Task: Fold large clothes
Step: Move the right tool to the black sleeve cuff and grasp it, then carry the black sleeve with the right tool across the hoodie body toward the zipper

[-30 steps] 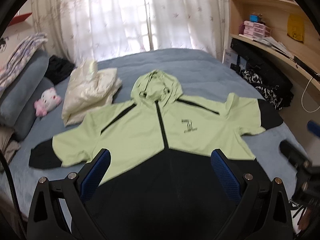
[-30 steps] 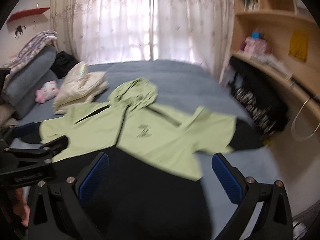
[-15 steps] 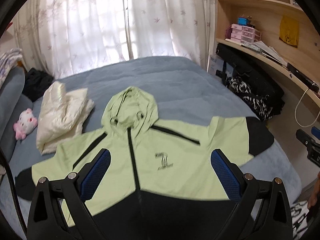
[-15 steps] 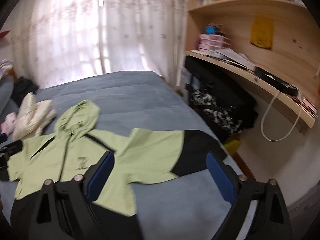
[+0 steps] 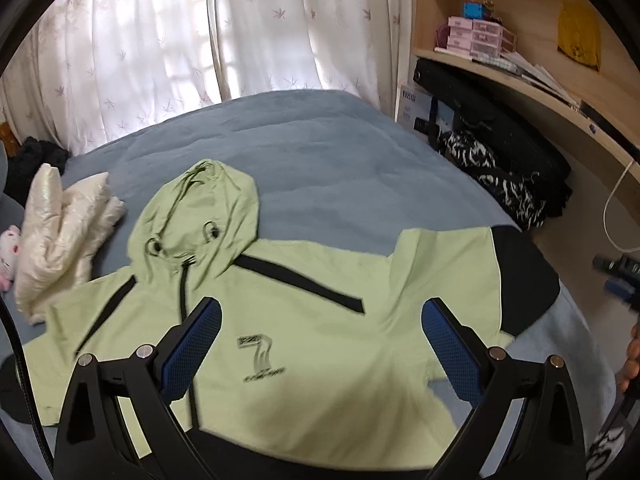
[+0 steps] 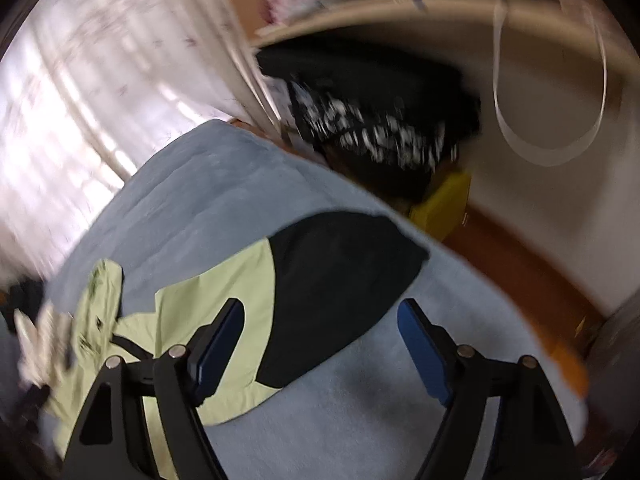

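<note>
A light green hooded jacket (image 5: 320, 320) with black cuffs and a black hem lies spread face up on the blue bed (image 5: 320, 152), hood toward the window. My left gripper (image 5: 320, 320) hovers open above the chest, nothing between its fingers. The right wrist view is blurred and tilted: my right gripper (image 6: 320, 320) hangs over the jacket's black right cuff (image 6: 340, 280), its jaws closing, with no cloth pinched between the pads. The right gripper's tip (image 5: 616, 276) and part of a hand (image 5: 632, 356) show at the left wrist view's right edge.
A cream puffy jacket (image 5: 60, 232) and a pink plush toy (image 5: 8, 252) lie left of the hood. Black and patterned clothes (image 5: 500, 168) are heaped between the bed and the wooden shelves (image 5: 520, 72). A white cable (image 6: 552, 152) hangs at the right. Curtains (image 5: 200, 40) cover the window.
Both grippers moved right and lower over the jacket. The left went from the black hem to the chest. The right rolled, swung onto the right sleeve's black cuff, and its jaws narrowed.
</note>
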Action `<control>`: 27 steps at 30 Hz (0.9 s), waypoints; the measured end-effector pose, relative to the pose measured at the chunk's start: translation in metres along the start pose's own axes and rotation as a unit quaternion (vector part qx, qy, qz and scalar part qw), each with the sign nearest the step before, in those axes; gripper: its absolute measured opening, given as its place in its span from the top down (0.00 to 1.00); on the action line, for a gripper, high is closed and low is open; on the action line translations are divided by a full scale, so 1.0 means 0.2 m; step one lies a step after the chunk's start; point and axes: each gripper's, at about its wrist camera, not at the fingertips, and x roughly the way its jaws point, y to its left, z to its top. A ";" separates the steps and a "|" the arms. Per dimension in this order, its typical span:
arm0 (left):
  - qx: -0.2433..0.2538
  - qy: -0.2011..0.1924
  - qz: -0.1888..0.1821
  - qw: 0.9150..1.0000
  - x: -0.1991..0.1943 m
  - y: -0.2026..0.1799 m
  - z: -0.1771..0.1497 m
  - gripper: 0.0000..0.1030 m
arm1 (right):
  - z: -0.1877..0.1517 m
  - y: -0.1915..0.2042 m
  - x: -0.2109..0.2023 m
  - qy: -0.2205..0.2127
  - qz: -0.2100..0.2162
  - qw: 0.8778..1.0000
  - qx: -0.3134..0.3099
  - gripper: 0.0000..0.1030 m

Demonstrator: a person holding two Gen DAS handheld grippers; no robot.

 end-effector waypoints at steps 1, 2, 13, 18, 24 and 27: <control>-0.002 -0.005 -0.005 1.000 0.04 -0.02 -0.01 0.03 | 0.00 -0.06 0.07 0.013 0.010 1.000 0.022 0.27; -0.004 -0.007 -0.008 1.000 0.06 -0.03 -0.02 0.03 | -0.01 -0.09 0.11 0.022 0.016 0.999 0.036 0.28; -0.025 0.016 0.044 0.999 0.44 -0.12 -0.06 0.04 | -0.10 -0.20 0.56 0.074 0.051 0.990 0.110 0.37; -0.083 0.041 0.036 0.995 0.55 -0.07 -0.06 0.16 | -0.07 -0.27 0.63 0.047 0.055 0.985 0.158 0.41; -0.076 0.045 0.039 0.995 0.59 -0.09 -0.04 0.60 | -0.01 -0.31 0.67 0.037 0.023 0.985 0.168 0.91; -0.070 0.038 0.045 0.996 0.55 -0.06 -0.04 0.60 | 0.02 -0.25 0.59 0.003 0.021 0.990 0.142 0.95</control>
